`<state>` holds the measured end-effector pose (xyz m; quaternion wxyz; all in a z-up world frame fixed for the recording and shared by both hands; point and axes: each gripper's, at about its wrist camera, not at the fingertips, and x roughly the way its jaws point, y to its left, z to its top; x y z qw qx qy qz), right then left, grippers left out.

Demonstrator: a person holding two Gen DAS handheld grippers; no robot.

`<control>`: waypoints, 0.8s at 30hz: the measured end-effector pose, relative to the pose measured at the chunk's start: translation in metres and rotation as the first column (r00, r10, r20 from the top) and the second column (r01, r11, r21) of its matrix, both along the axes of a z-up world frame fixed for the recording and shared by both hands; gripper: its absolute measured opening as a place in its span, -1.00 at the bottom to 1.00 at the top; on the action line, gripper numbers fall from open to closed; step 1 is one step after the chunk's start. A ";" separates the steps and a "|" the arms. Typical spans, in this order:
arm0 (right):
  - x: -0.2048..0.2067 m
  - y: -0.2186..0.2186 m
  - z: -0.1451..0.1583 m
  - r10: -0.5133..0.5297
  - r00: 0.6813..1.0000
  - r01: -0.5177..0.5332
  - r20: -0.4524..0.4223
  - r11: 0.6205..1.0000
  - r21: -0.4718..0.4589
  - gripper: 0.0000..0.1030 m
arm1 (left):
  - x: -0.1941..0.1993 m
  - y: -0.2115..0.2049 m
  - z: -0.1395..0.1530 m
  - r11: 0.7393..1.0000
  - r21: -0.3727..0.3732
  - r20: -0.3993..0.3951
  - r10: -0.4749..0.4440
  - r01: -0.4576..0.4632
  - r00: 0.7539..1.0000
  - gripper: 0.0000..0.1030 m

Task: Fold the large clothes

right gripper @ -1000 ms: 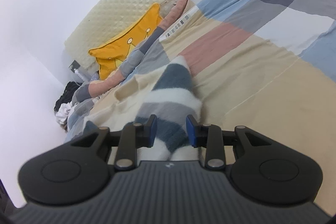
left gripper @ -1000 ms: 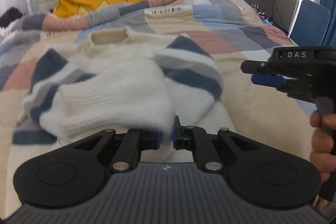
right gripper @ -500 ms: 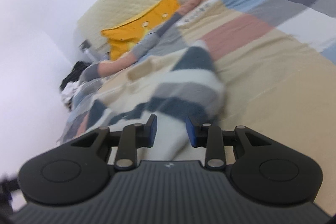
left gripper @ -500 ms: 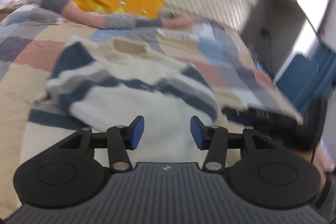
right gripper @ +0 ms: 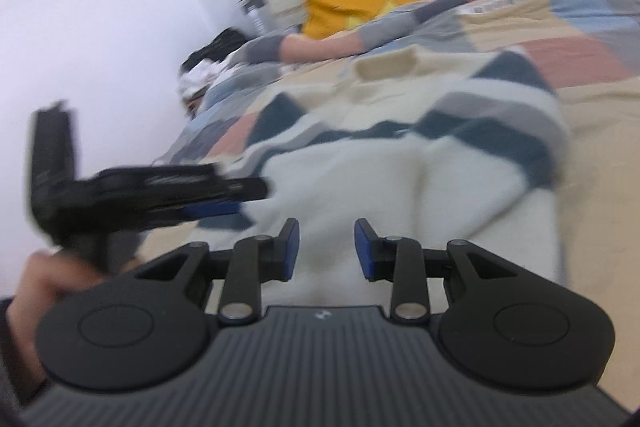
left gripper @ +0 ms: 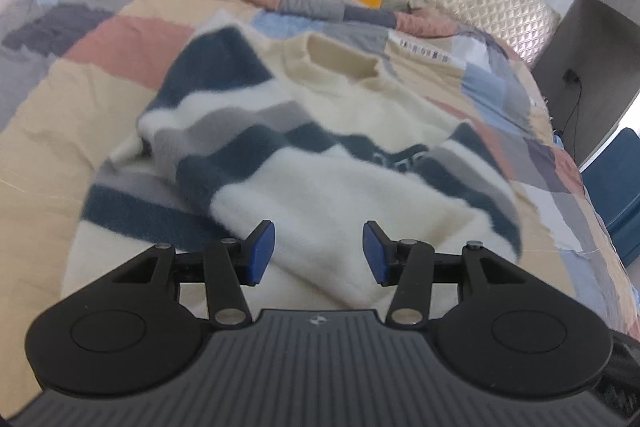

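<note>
Patchwork bedspread point(left gripper: 60, 115) carries the striped sweater point(left gripper: 320, 163), mid-bed, collar toward the headboard edge, sleeves folded across its front. Left gripper point(left gripper: 319, 251) gapes over it, holding nothing. Right gripper point(right gripper: 327, 247) narrower, also empty.

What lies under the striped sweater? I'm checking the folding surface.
The striped sweater lies on a patchwork quilt that shows all around it. Whatever is beneath the sweater's middle is covered.

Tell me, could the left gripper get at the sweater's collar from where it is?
Probably yes. The left gripper is open and empty, and the collar lies uncovered at the sweater's far end; nothing stands between, though it must reach across the sweater.
</note>
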<state>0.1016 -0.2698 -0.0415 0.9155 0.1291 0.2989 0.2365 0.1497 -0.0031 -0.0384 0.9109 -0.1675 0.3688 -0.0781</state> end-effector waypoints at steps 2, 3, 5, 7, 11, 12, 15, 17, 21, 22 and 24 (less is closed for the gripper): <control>0.001 0.012 -0.002 0.034 0.999 -0.034 -0.006 0.999 -0.019 -0.33 | 0.009 0.003 -0.014 1.000 0.019 -0.039 0.009 -0.008 0.999 0.06; 0.002 0.017 -0.004 0.048 0.999 -0.048 -0.012 0.999 -0.024 -0.33 | 0.013 0.004 -0.020 0.999 0.042 -0.064 0.000 0.003 0.998 0.06; 0.006 0.026 -0.008 0.071 0.997 -0.072 -0.026 0.997 -0.037 -0.33 | 0.016 0.006 -0.031 0.999 0.049 -0.095 -0.006 0.011 0.995 0.06; 0.010 0.033 -0.012 0.059 0.998 -0.062 -0.036 0.996 -0.063 -0.20 | 0.019 0.010 -0.036 0.999 0.030 -0.104 -0.010 0.013 0.994 0.06; 0.012 0.043 -0.017 0.047 0.999 -0.049 -0.024 0.993 -0.106 0.32 | 0.021 0.009 -0.039 0.999 0.034 -0.105 -0.015 0.018 0.994 0.06; 0.013 0.044 -0.018 0.040 0.999 -0.043 -0.022 0.993 -0.113 0.41 | 0.022 0.009 -0.040 0.999 0.035 -0.104 -0.016 0.020 0.994 0.06; 0.013 0.048 -0.023 0.044 0.999 -0.046 -0.018 0.989 -0.142 0.43 | 0.024 0.011 -0.041 1.000 0.022 -0.109 -0.014 0.016 0.994 0.06; 0.017 0.052 -0.030 0.047 0.999 -0.050 -0.023 0.983 -0.175 0.43 | 0.025 0.011 -0.041 1.000 0.011 -0.112 -0.011 0.012 0.994 0.06; 0.021 0.056 -0.036 0.041 0.999 -0.042 -0.008 0.974 -0.222 0.42 | 0.022 0.012 -0.040 1.000 0.003 -0.111 -0.006 0.006 0.994 0.06; 0.021 0.057 -0.036 0.045 0.999 -0.045 -0.004 0.971 -0.234 0.42 | 0.022 0.012 -0.040 1.000 -0.001 -0.111 -0.004 0.004 0.994 0.06; 0.018 0.061 -0.036 0.060 0.998 -0.053 0.014 0.956 -0.288 0.35 | 0.022 0.012 -0.040 1.000 -0.004 -0.111 -0.002 0.002 0.994 0.06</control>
